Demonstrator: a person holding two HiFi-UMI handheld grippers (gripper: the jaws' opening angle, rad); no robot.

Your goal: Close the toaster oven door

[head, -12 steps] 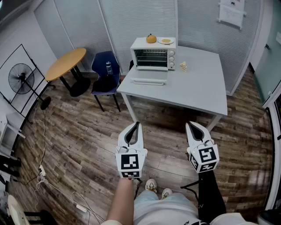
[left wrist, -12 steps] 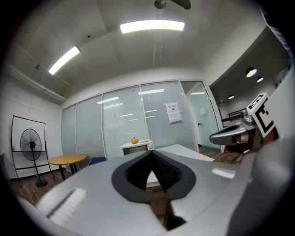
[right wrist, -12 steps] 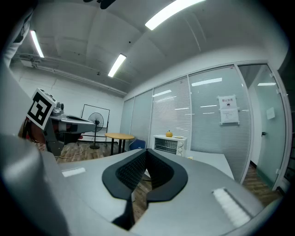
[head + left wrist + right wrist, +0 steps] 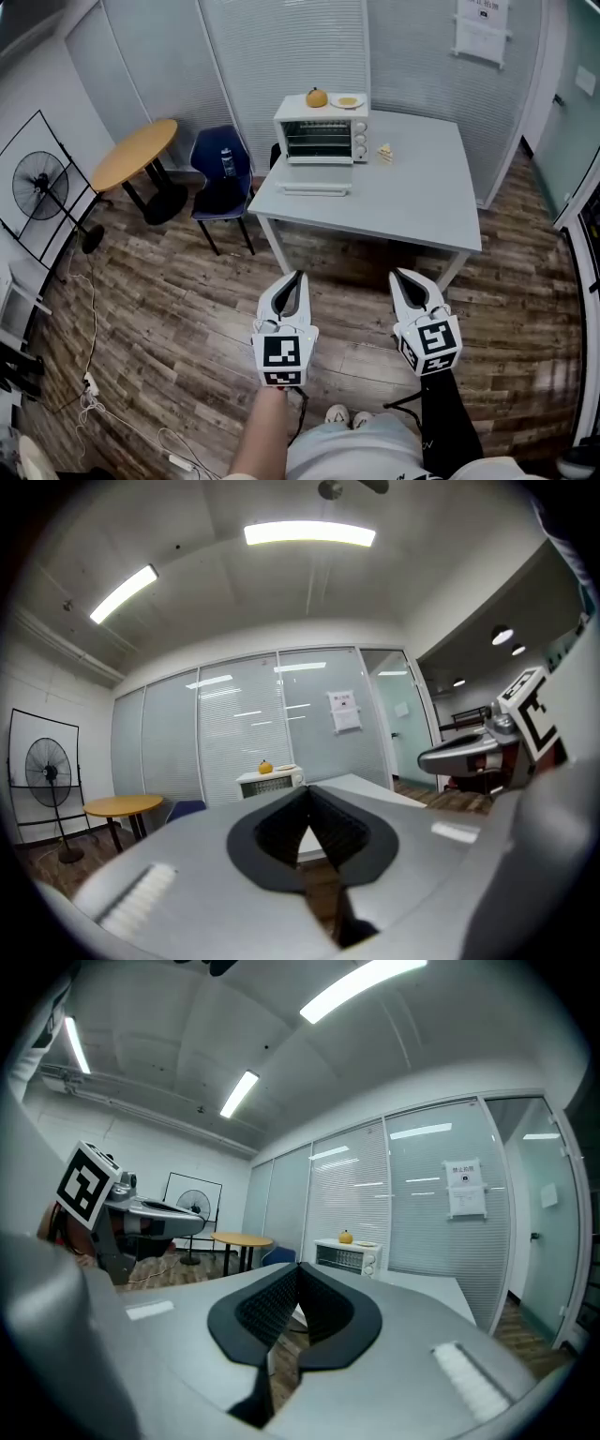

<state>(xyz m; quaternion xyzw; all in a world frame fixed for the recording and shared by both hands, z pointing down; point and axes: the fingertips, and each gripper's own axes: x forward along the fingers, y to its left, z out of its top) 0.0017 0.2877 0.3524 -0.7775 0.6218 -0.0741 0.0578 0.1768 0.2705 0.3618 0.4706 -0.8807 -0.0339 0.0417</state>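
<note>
A white toaster oven (image 4: 322, 135) stands at the far left corner of a grey table (image 4: 412, 197), its door (image 4: 315, 189) folded down flat onto the tabletop. An orange (image 4: 317, 97) and a small plate (image 4: 348, 101) rest on its roof. Both grippers hang over the wood floor, well short of the table. My left gripper (image 4: 296, 277) is shut and empty; so is my right gripper (image 4: 400, 276). The oven shows small and far off in the left gripper view (image 4: 269, 783) and the right gripper view (image 4: 348, 1256).
A small pale object (image 4: 384, 154) sits on the table right of the oven. A blue chair (image 4: 222, 180) with a bottle, a round wooden table (image 4: 136, 155) and a standing fan (image 4: 41, 187) are to the left. Glass walls with blinds run behind.
The head view has shifted slightly, so the table and oven sit a little higher and to the left. Both grippers stay shut, at about the same distance from the table.
</note>
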